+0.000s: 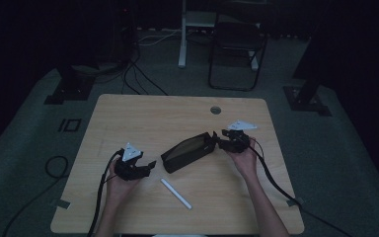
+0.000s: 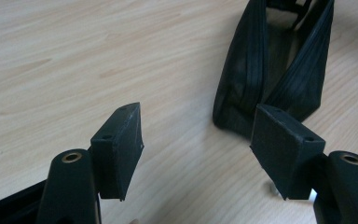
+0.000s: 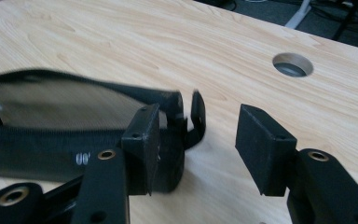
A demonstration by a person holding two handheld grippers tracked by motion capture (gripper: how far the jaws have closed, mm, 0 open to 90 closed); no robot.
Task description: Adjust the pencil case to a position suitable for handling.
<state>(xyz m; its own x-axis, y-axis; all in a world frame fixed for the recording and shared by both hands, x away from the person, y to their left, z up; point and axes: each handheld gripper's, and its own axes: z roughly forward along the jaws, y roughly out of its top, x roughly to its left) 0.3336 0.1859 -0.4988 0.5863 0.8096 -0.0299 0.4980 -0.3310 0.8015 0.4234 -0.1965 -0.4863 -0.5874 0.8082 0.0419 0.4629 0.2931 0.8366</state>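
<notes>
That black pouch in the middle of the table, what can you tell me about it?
The black pouch is a long, soft case, seemingly fabric with ribbed edges, lying slantwise on the wooden table. Its top is open, showing a lighter, mesh-like inside. A small pull tab hangs at one end, just between the open right tongs, which are not clamped on it. The left tongs are open near its other end, apart from it.

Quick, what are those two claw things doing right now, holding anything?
Left gripper: open, holding nothing.
Right gripper: open at the black pouch's end, gripping nothing.
</notes>
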